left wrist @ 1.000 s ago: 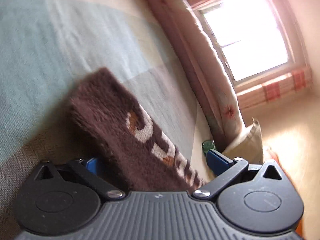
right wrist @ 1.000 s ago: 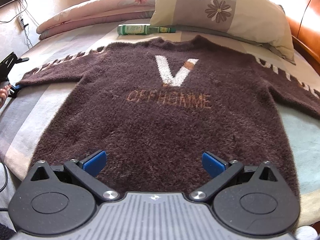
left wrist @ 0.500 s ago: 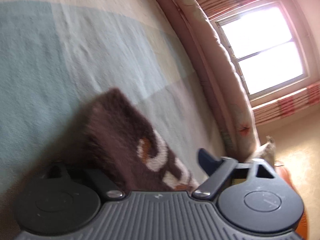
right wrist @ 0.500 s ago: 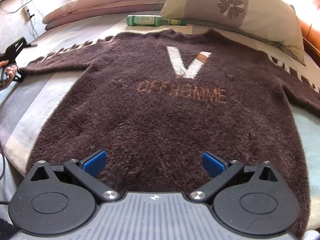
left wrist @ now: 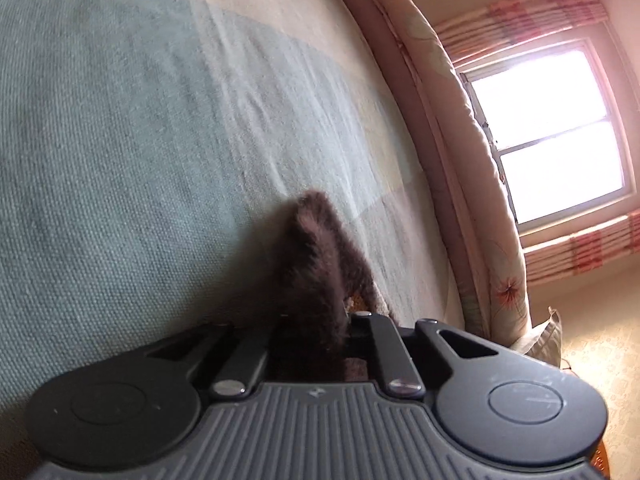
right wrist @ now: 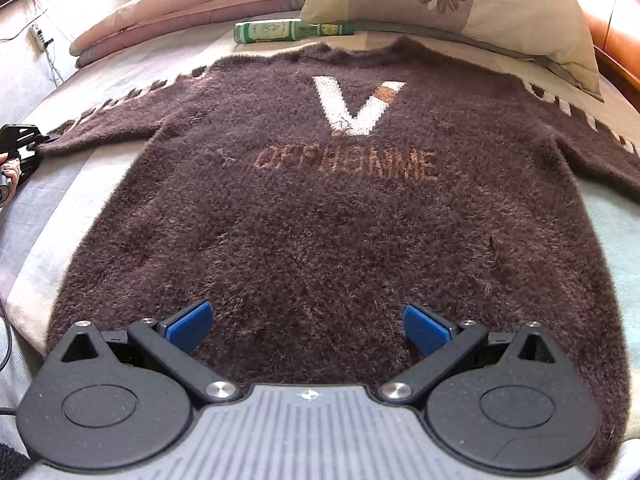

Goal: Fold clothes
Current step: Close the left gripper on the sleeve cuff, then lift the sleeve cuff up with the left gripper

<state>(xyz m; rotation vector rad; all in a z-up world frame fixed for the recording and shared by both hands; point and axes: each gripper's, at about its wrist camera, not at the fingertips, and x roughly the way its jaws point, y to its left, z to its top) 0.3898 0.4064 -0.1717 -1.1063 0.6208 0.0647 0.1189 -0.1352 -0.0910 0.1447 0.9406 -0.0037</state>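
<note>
A fuzzy dark brown sweater (right wrist: pixel 340 208) with a white V and tan lettering lies face up and spread flat on the bed. My right gripper (right wrist: pixel 306 320) hovers open over its lower hem, blue pads (right wrist: pixel 190 322) wide apart with nothing pinched. At the far left of the right wrist view, my left gripper (right wrist: pixel 20 140) sits at the tip of the sweater's left sleeve. In the left wrist view, the left gripper (left wrist: pixel 316 320) has its jaws closing tight on the sleeve cuff (left wrist: pixel 316 256), which bunches up between the fingers.
A green glass bottle (right wrist: pixel 280 31) lies above the collar. A flowered pillow (right wrist: pixel 460 4) and a rolled pink quilt (right wrist: pixel 180 12) line the head of the bed. The striped bed sheet (left wrist: pixel 120 140) stretches beyond the cuff, below a bright window (left wrist: pixel 548 132). A hand (right wrist: pixel 10 170) holds the left gripper.
The left gripper's jaws went from wide apart to pinched on the sleeve cuff, dropping lower onto it. The right gripper stayed open over the hem.
</note>
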